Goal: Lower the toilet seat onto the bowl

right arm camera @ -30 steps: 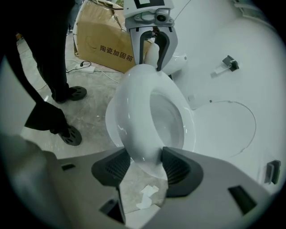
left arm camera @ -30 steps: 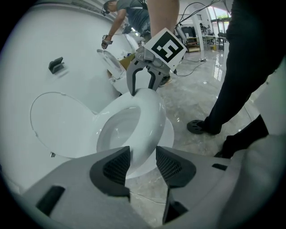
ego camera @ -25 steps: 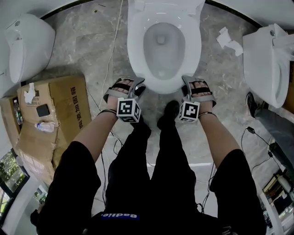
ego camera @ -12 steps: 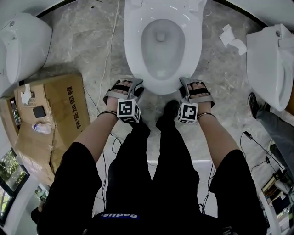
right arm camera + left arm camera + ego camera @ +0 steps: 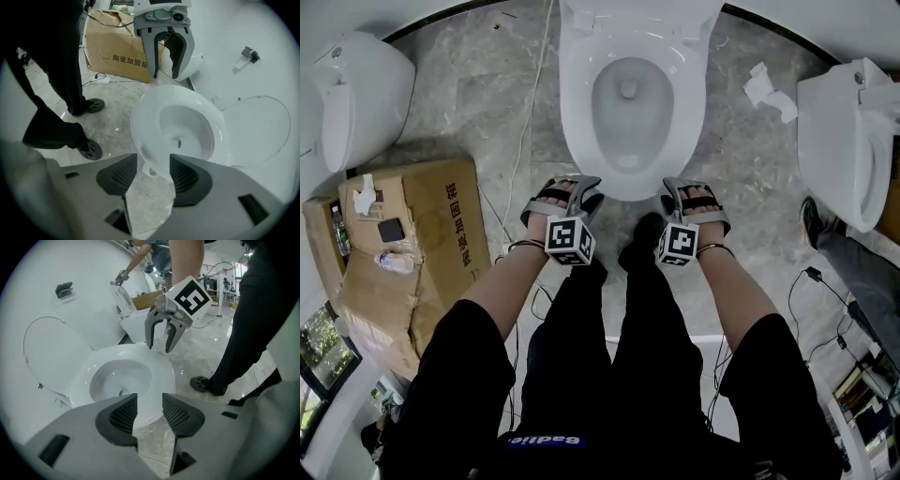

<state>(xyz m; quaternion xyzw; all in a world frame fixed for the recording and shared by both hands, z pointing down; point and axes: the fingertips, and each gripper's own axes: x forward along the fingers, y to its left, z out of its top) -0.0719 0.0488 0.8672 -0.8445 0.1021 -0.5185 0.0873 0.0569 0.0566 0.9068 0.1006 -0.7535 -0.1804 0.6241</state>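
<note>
The white toilet bowl [image 5: 630,108] stands uncovered straight ahead on the marble floor. Its seat [image 5: 46,355] is raised, leaning back against the white wall; the right gripper view shows the seat [image 5: 262,131] as a thin ring behind the bowl [image 5: 180,126]. My left gripper [image 5: 577,184] hovers open at the bowl's front left rim, with nothing between its pads [image 5: 124,416]. Opposite it, my right gripper [image 5: 673,185] is open at the front right rim, also with nothing in it. Neither gripper touches the toilet. Each gripper view catches the other gripper across the bowl.
Another toilet [image 5: 356,94] stands at the left and one [image 5: 844,131] at the right. A flattened cardboard box [image 5: 412,234] with small items lies left of me. A cable [image 5: 530,112] runs across the floor, crumpled paper [image 5: 766,86] lies right. My legs and shoe [image 5: 645,232] stand between the grippers.
Both grippers have drawn a little closer together and slightly back from the bowl's front. The toilet and its seat have not moved.
</note>
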